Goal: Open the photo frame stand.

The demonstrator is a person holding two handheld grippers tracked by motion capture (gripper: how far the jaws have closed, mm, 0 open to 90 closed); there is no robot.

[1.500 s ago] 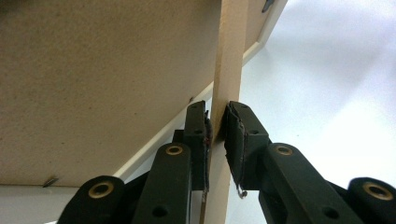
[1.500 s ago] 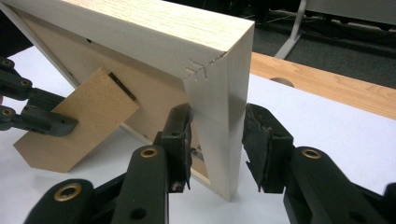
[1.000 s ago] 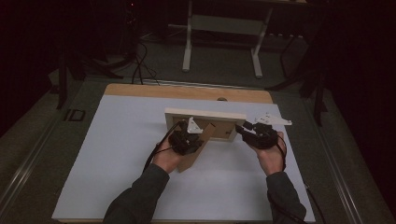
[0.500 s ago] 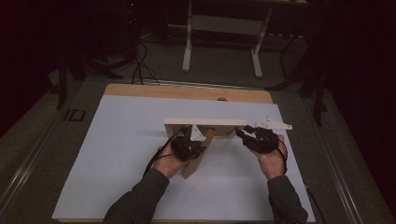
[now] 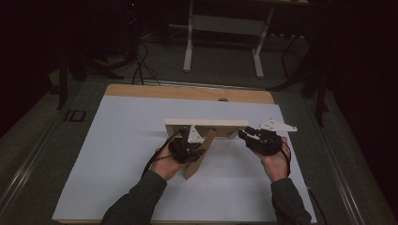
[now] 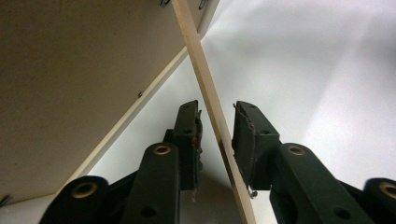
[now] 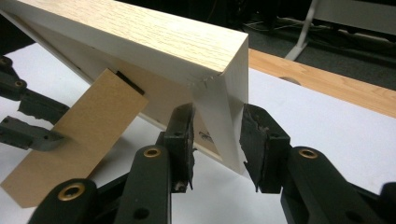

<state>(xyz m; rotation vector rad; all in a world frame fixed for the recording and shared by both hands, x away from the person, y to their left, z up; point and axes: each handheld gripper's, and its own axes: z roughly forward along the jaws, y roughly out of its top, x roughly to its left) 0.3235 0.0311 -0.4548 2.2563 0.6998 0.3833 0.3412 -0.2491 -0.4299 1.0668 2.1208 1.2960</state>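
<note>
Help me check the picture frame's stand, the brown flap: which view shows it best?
The right gripper view: the stand shows its whole broad face, hinged to the frame's back. The left gripper view shows only its thin edge; the high view shows it small.

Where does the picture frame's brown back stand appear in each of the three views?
High view: stand at centre, slanting from frame down to table.
Left gripper view: thin edge-on strip, top centre to bottom.
Right gripper view: brown board, lower left.
Shared landmark: the pale wooden frame.
</note>
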